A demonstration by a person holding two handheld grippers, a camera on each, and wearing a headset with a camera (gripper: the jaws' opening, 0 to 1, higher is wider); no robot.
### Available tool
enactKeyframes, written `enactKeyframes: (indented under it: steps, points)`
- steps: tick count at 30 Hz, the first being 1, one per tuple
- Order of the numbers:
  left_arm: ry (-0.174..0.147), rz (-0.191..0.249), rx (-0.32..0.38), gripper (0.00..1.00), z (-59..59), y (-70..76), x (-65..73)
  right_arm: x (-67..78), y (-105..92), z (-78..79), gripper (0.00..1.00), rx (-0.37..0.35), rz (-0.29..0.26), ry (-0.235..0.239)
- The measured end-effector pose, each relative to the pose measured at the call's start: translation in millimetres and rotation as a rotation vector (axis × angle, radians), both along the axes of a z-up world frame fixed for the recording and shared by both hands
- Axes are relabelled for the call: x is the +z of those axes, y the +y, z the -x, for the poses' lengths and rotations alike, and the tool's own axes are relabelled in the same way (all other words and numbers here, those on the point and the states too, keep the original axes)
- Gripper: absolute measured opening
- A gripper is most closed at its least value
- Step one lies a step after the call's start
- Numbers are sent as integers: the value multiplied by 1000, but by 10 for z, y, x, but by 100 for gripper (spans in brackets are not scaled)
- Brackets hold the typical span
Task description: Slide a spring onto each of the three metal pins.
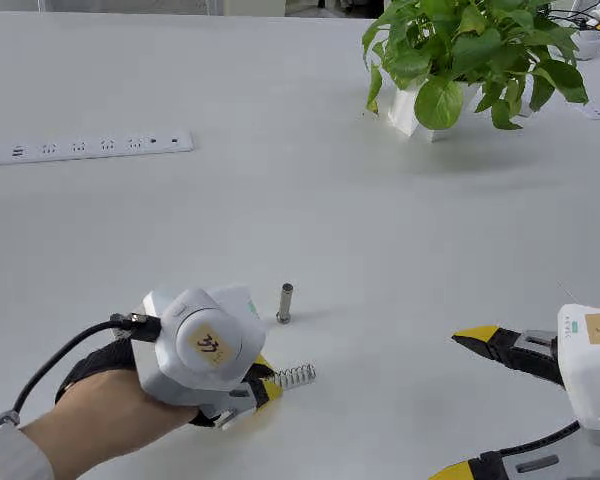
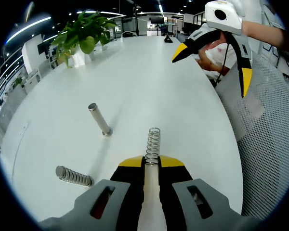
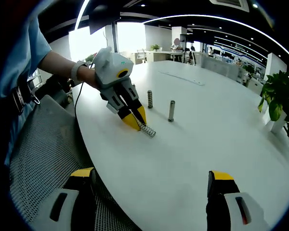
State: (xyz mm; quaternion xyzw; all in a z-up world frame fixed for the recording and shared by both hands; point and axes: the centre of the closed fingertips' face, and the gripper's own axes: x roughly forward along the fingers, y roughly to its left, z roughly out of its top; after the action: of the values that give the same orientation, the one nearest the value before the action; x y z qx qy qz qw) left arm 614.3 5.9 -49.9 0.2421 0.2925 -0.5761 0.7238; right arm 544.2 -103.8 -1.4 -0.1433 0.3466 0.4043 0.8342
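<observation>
- Bare pin [image 1: 285, 302] – stands upright on the bench [image 1: 380, 230] with nothing on its shaft. I take it as the reference for every position below.
- Left gripper [image 1: 265, 386]: my jaws are clenched on one end of a spring [image 1: 298, 375]. The rest of the coil juts out past the yellow tips, near the bare pin but apart from it and not lined up over its top. I cannot tell whether the coil touches the bench.
- Sprung pin [image 2: 73, 176]: it stands near the bare pin, on the side toward me. A coil covers its shaft from the base nearly to the head.
- Right gripper [image 1: 463, 400]: my jaws are spread wide and grasp nothing. It is well apart from the bare pin, on the side away from my left gripper.
- Progress, in my judgement: of the two pins I can count, one is finished and one is untouched, so the task is under way but not near done.
- Outstanding – the held spring has to be turned in line with the bare pin and slid down it. The task also names a third pin, whose condition I cannot report.
</observation>
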Motion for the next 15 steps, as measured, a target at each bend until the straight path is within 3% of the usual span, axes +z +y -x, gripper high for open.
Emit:
enactKeyframes:
  steps: [15]
  points:
    - [39, 106, 107, 6, 95, 137, 53, 22, 99, -20, 95, 19, -9, -2]
